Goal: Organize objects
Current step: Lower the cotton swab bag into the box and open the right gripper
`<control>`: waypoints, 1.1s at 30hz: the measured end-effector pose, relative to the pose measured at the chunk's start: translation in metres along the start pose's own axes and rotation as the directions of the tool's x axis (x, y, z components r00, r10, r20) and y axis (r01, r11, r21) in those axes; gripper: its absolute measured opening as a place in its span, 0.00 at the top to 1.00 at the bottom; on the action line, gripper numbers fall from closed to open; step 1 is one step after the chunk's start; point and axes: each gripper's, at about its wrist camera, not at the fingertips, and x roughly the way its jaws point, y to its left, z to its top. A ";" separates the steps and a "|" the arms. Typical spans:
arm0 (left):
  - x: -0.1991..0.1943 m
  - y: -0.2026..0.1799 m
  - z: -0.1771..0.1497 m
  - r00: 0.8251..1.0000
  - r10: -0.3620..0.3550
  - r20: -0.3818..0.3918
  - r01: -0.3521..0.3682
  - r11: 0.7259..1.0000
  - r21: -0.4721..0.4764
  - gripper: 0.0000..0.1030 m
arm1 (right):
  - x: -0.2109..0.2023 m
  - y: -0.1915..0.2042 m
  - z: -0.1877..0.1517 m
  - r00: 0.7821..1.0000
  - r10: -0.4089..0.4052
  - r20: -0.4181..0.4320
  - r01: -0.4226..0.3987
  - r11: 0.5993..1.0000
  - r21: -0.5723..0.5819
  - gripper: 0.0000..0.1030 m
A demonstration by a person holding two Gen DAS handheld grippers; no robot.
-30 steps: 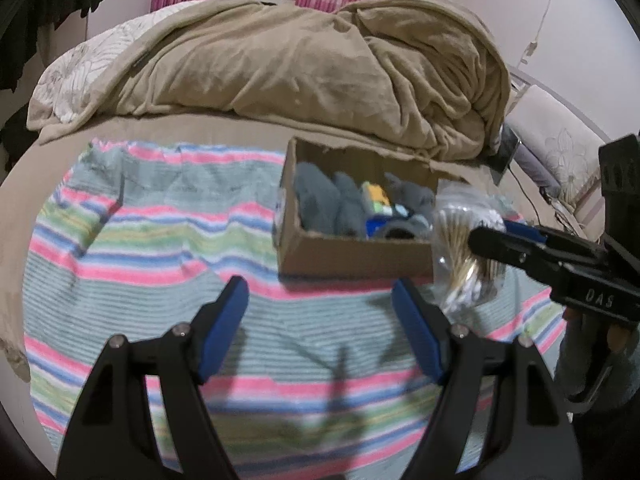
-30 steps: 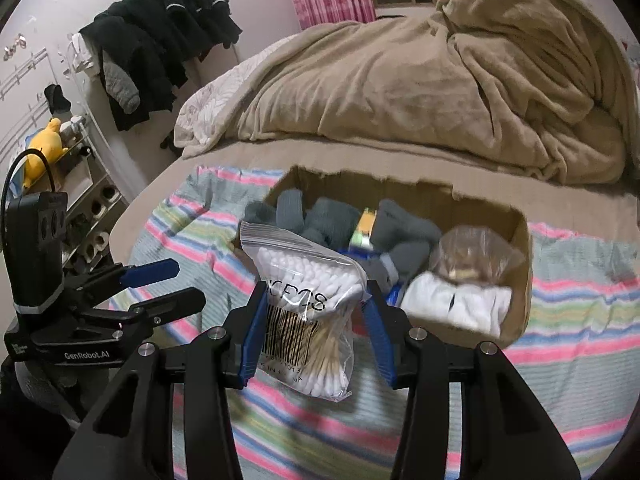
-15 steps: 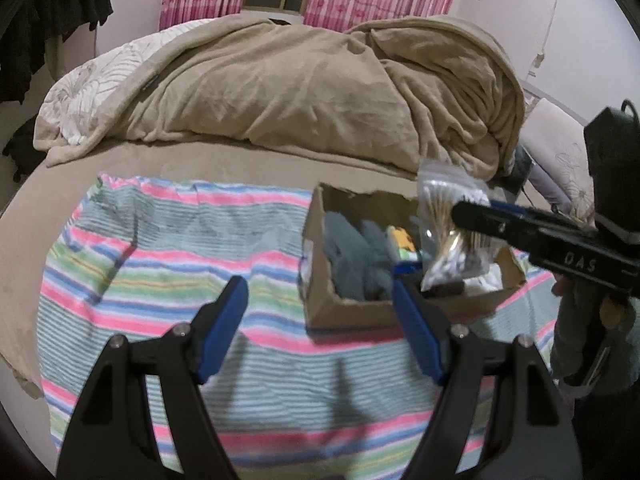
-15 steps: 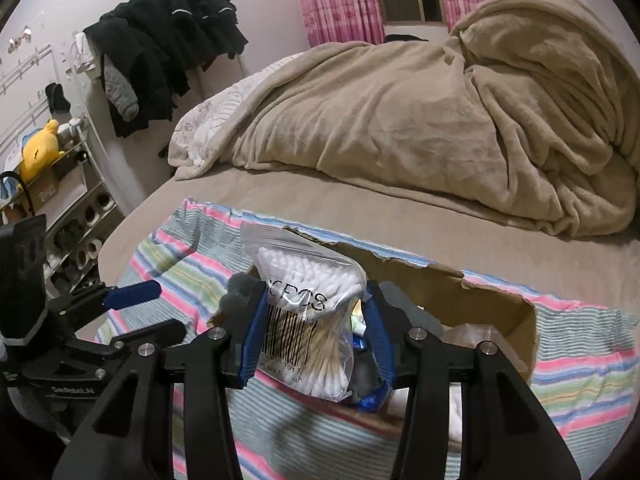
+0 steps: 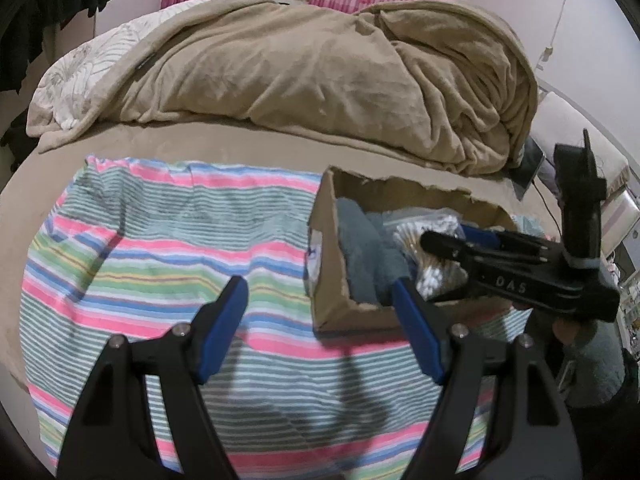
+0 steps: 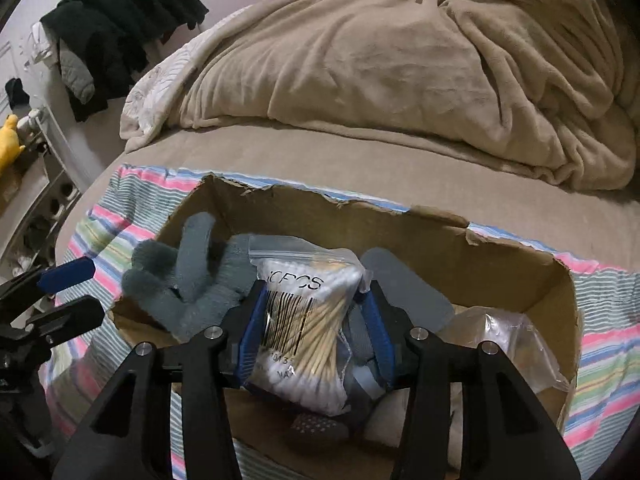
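Note:
My right gripper (image 6: 314,334) is shut on a clear zip bag of cotton swabs (image 6: 308,320) and holds it inside the open cardboard box (image 6: 440,236), over grey gloves (image 6: 188,280) and other soft items. In the left wrist view the right gripper (image 5: 444,248) reaches into the box (image 5: 324,240) from the right, the swab bag (image 5: 432,276) between its fingers. My left gripper (image 5: 320,320) is open and empty above the striped cloth (image 5: 160,248), just in front of the box.
The box stands on a striped cloth on a bed. A rumpled tan blanket (image 5: 320,72) lies behind it. A second clear bag (image 6: 496,340) sits in the box's right end. Dark clothes (image 6: 116,28) hang at the far left.
My right gripper has carried the swab bag forward and down into the box. The left gripper stayed open and drew slightly closer to the box.

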 end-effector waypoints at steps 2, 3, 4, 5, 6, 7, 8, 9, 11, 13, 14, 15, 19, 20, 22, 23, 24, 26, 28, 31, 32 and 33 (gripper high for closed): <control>0.000 -0.001 -0.001 1.000 0.000 -0.003 0.000 1.000 0.001 0.26 | -0.001 0.000 -0.001 1.000 -0.003 0.001 0.003 1.000 0.002 0.52; 0.000 -0.001 -0.001 1.000 0.000 -0.004 0.000 1.000 0.000 0.26 | -0.001 0.000 -0.001 1.000 -0.003 0.002 0.003 1.000 0.004 0.52; -0.001 -0.001 -0.001 1.000 -0.001 -0.003 0.001 1.000 -0.001 0.26 | -0.003 -0.001 -0.001 1.000 -0.002 0.005 0.002 1.000 0.010 0.51; -0.002 -0.001 -0.002 1.000 -0.002 -0.002 0.002 1.000 -0.001 0.26 | -0.004 -0.002 -0.002 1.000 -0.001 0.006 0.001 1.000 0.015 0.51; -0.003 -0.002 -0.002 1.000 -0.002 -0.001 0.002 1.000 0.000 0.26 | -0.005 -0.002 -0.001 1.000 0.001 0.008 -0.002 1.000 0.020 0.51; -0.004 -0.002 -0.002 1.000 -0.003 0.001 0.003 1.000 0.000 0.26 | -0.006 -0.003 -0.002 1.000 0.003 0.010 -0.003 1.000 0.024 0.48; -0.005 -0.002 -0.003 1.000 -0.003 0.001 0.003 1.000 0.001 0.26 | -0.007 -0.003 -0.002 1.000 0.003 0.013 -0.004 1.000 0.025 0.46; -0.006 -0.003 -0.003 1.000 -0.002 0.000 0.002 1.000 0.000 0.26 | -0.008 -0.002 -0.002 1.000 0.002 0.015 -0.002 1.000 0.024 0.45; -0.008 -0.005 -0.004 1.000 -0.004 -0.001 0.004 1.000 0.001 0.26 | -0.012 0.001 -0.002 1.000 0.001 0.027 -0.002 1.000 0.018 0.34; -0.011 -0.007 -0.005 1.000 -0.005 -0.001 0.005 1.000 0.004 0.26 | -0.017 0.003 -0.003 0.999 0.001 0.039 -0.002 1.000 0.012 0.27; -0.013 -0.009 -0.006 1.000 -0.006 -0.001 0.006 1.000 0.008 0.26 | -0.020 0.005 -0.004 0.999 -0.002 0.050 0.002 1.000 0.009 0.24; -0.014 -0.011 -0.006 1.000 -0.006 0.000 0.006 1.000 0.011 0.26 | -0.023 0.005 -0.005 0.998 -0.005 0.056 0.004 1.000 0.010 0.23; -0.023 -0.018 -0.008 1.000 -0.009 0.011 0.009 1.000 0.017 0.26 | -0.036 0.005 -0.012 0.998 0.002 0.067 -0.004 1.000 0.025 0.22; -0.026 -0.020 -0.009 1.000 -0.010 0.012 0.010 1.000 0.018 0.26 | -0.039 0.005 -0.014 0.998 0.002 0.070 -0.003 1.000 0.026 0.22; -0.029 -0.024 -0.010 1.000 -0.013 0.012 0.013 1.000 0.023 0.26 | -0.047 0.004 -0.017 0.997 0.000 0.079 -0.003 0.999 0.036 0.22; -0.031 -0.027 -0.012 1.000 -0.015 0.012 0.014 0.999 0.028 0.26 | -0.053 0.003 -0.019 0.996 -0.001 0.086 -0.002 0.999 0.044 0.22; -0.033 -0.029 -0.013 1.000 -0.017 0.011 0.016 0.999 0.032 0.26 | -0.058 0.002 -0.022 0.996 -0.003 0.093 -0.002 0.999 0.050 0.22; -0.036 -0.034 -0.015 1.000 -0.021 0.011 0.021 0.999 0.040 0.26 | -0.067 0.002 -0.026 0.995 -0.006 0.099 0.000 0.998 0.057 0.22; -0.041 -0.039 -0.018 1.000 -0.027 0.014 0.026 0.999 0.045 0.26 | -0.074 0.002 -0.030 0.995 -0.010 0.103 0.005 0.998 0.056 0.22; -0.048 -0.046 -0.022 0.999 -0.032 0.017 0.031 0.998 0.055 0.26 | -0.086 0.002 -0.038 0.994 -0.021 0.108 0.015 0.998 0.058 0.22; -0.050 -0.048 -0.023 0.999 -0.034 0.020 0.033 0.998 0.058 0.26 | -0.091 0.002 -0.041 0.994 -0.024 0.110 0.018 0.998 0.061 0.22; -0.053 -0.051 -0.024 0.999 -0.037 0.023 0.036 0.997 0.063 0.26 | -0.095 0.002 -0.044 0.993 -0.028 0.113 0.021 0.998 0.062 0.22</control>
